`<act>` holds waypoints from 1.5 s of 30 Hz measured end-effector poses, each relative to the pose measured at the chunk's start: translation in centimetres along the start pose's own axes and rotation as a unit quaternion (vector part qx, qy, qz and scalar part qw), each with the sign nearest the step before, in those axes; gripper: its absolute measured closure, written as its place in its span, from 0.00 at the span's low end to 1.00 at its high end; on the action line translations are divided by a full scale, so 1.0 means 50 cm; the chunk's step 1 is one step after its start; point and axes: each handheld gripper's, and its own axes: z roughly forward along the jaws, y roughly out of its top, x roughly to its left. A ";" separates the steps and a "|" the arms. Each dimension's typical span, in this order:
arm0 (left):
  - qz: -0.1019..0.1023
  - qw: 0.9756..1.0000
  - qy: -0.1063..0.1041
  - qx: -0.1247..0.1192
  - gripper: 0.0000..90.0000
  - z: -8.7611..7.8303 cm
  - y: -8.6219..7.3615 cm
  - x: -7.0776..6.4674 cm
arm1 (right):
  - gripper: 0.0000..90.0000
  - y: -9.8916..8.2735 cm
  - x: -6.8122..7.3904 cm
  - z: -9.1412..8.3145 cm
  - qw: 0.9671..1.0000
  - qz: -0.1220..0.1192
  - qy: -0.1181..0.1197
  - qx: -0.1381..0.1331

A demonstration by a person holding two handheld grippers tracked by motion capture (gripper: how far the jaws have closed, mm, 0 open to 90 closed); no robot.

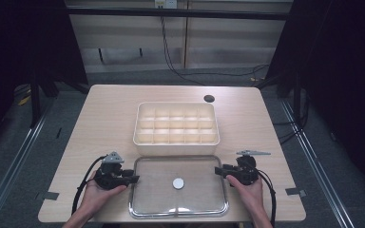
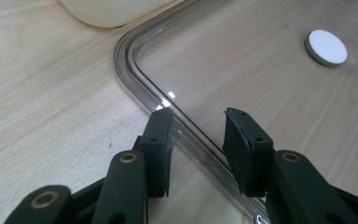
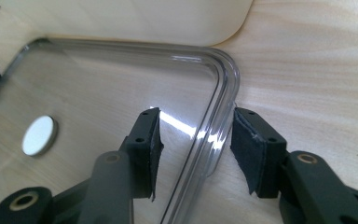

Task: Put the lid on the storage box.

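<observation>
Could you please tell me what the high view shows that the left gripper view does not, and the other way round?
High view: the whole table, the compartments of the cream organiser box, the dark hole near the table's far edge, both hands, and the right gripper at the lid's right edge.

Left gripper view: a close look at the left gripper, its jaws straddling the clear lid's rim with gaps either side, pads not yet pressing on it.

Both: the clear lid, its white round knob, and the wooden tabletop.
</observation>
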 end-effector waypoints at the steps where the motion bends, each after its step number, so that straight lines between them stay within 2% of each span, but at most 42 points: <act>1: -0.003 1.000 -0.001 0.001 0.69 -0.001 0.000 0.000 | 0.59 -0.001 -0.002 0.000 1.000 0.011 0.005 -0.003; 2: -0.003 1.000 -0.001 0.001 0.69 -0.001 0.000 0.000 | 0.59 -0.001 -0.002 0.000 1.000 0.011 0.005 -0.003; 4: -0.005 1.000 -0.003 0.005 0.69 -0.002 0.001 0.001 | 0.60 -0.004 -0.013 -0.003 0.999 0.041 0.027 -0.008; 7: -0.001 1.000 0.002 0.004 0.69 -0.002 0.000 0.000 | 0.65 -0.007 -0.025 -0.005 0.997 0.067 0.044 -0.010; 13: -0.011 1.000 -0.008 0.002 0.69 -0.003 -0.002 0.005 | 0.67 -0.009 -0.033 -0.008 0.995 0.079 0.058 -0.005; 18: -0.007 1.000 -0.007 0.003 0.69 -0.004 -0.002 0.003 | 0.71 -0.011 -0.044 -0.013 0.991 0.101 0.089 -0.020; 19: -0.007 1.000 -0.008 0.002 0.69 -0.003 -0.002 0.004 | 0.75 -0.012 -0.046 -0.013 0.988 0.106 0.108 -0.020; 20: -0.008 1.000 -0.008 0.002 0.69 -0.003 -0.002 0.003 | 0.75 -0.012 -0.044 -0.010 0.985 0.110 0.133 -0.022; 21: -0.009 1.000 -0.006 0.001 0.69 -0.003 -0.002 0.002 | 0.75 -0.012 -0.038 -0.010 0.984 0.107 0.138 -0.029; 22: -0.011 1.000 -0.006 -0.001 0.69 -0.001 -0.001 0.000 | 0.74 -0.007 -0.029 -0.015 0.989 0.094 0.115 -0.028; 23: -0.011 1.000 -0.005 0.001 0.69 -0.001 -0.001 -0.001 | 0.72 -0.001 -0.019 -0.019 0.993 0.069 0.095 -0.024; 25: -0.008 1.000 -0.007 0.001 0.68 -0.001 0.000 0.000 | 0.74 -0.001 -0.022 -0.021 0.991 0.072 0.110 -0.030; 28: -0.008 1.000 -0.007 0.000 0.69 -0.001 -0.001 -0.001 | 0.70 -0.003 -0.023 -0.016 0.992 0.069 0.107 -0.021; 29: -0.007 1.000 -0.005 0.000 0.68 -0.001 -0.001 0.000 | 0.67 -0.004 -0.021 -0.013 0.991 0.067 0.115 -0.016; 31: -0.009 1.000 -0.006 -0.001 0.69 0.000 -0.001 -0.001 | 0.68 -0.003 -0.017 -0.010 0.992 0.061 0.108 -0.011; 34: -0.011 1.000 -0.009 -0.002 0.68 -0.001 -0.001 0.001 | 0.71 0.000 -0.023 -0.014 0.989 0.063 0.129 -0.018; 35: -0.011 1.000 -0.009 -0.002 0.68 -0.001 -0.001 0.001 | 0.71 0.000 -0.023 -0.014 0.989 0.063 0.129 -0.018; 36: -0.010 1.000 -0.008 0.000 0.68 -0.001 -0.001 0.002 | 0.75 0.002 -0.025 -0.019 0.988 0.062 0.142 -0.027; 38: -0.011 1.000 -0.010 -0.001 0.67 -0.001 -0.001 0.003 | 0.75 0.002 -0.025 -0.020 0.987 0.065 0.146 -0.029; 40: -0.015 1.000 -0.015 -0.001 0.64 -0.001 0.000 0.005 | 0.78 0.003 -0.026 -0.025 0.984 0.068 0.159 -0.039; 45: -0.021 1.000 -0.013 -0.003 0.54 -0.002 0.001 0.008 | 0.80 0.003 -0.023 -0.030 0.985 0.060 0.158 -0.046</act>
